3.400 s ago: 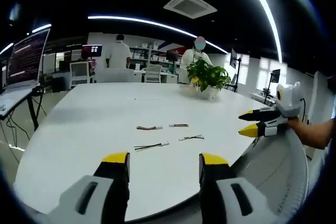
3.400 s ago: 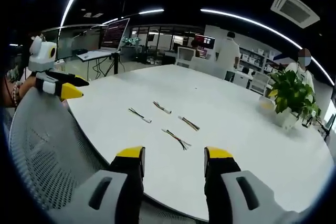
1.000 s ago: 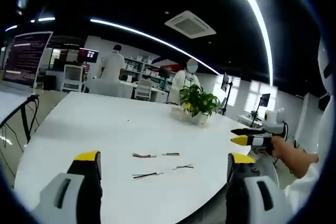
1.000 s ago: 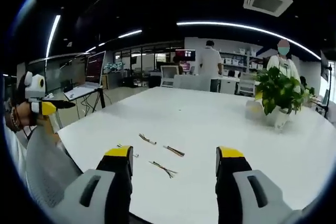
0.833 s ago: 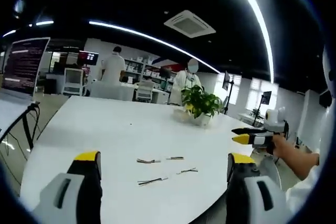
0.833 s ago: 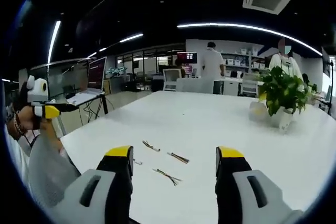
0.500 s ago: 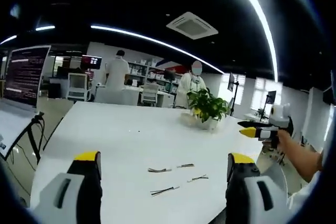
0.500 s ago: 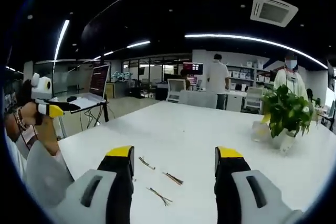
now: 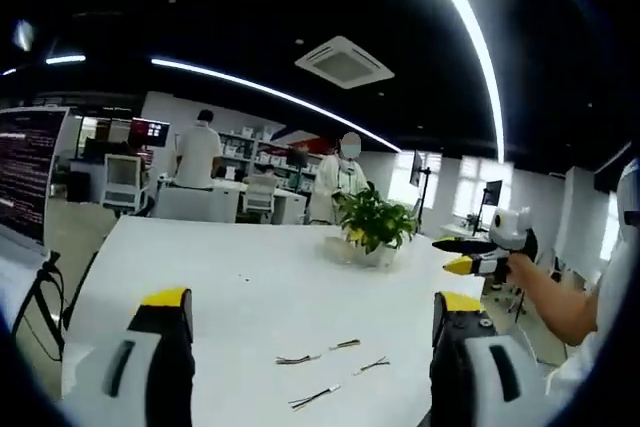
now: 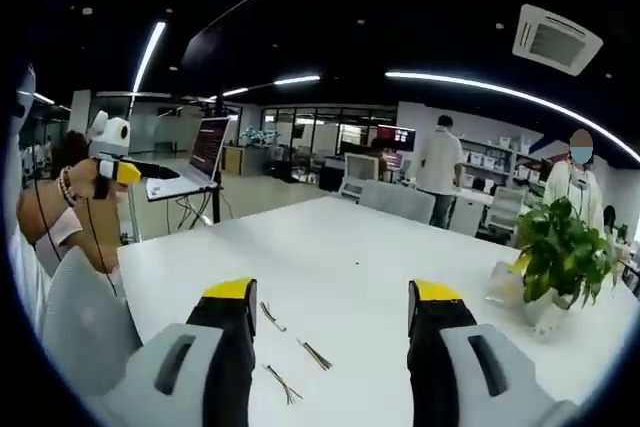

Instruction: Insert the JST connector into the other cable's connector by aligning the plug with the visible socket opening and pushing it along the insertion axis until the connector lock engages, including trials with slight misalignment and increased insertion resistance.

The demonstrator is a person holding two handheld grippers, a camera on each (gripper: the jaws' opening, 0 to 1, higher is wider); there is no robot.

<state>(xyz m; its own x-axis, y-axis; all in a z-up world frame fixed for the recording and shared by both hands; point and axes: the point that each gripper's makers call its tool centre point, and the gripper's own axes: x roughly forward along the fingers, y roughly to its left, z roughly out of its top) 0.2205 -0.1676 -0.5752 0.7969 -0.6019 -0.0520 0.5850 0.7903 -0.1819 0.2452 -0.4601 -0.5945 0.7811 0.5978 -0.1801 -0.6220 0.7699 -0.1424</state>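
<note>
Both tools had been raised since the earlier frames, so the cables sat lower in each view and more of the ceiling showed. On inspection, the left tool (image 9: 311, 309) stood with its jaws spread wide and nothing between them; the right tool (image 10: 331, 299) was likewise spread wide and held nothing.

Short cables with small connectors lay loose on the white table (image 9: 215, 282), well below and ahead of both tools, none touched. In the left gripper view one cable (image 9: 297, 358) lay beside another cable (image 9: 345, 345), with a third (image 9: 371, 365) and a fourth (image 9: 313, 398) nearer the table edge. In the right gripper view three cables lay apart from one another: one (image 10: 271, 317) by the left jaw, one (image 10: 316, 354) in the middle, one (image 10: 283, 384) lowest.

The right tool also appeared at the right of the left gripper view (image 9: 468, 254), held up in a hand; the left tool appeared at the left of the right gripper view (image 10: 133, 171).

A potted plant (image 9: 374, 229) stood toward the far side of the table. Two people (image 9: 198, 152) stood beyond it near shelving. A monitor (image 10: 212, 148) showed at the room's side.
</note>
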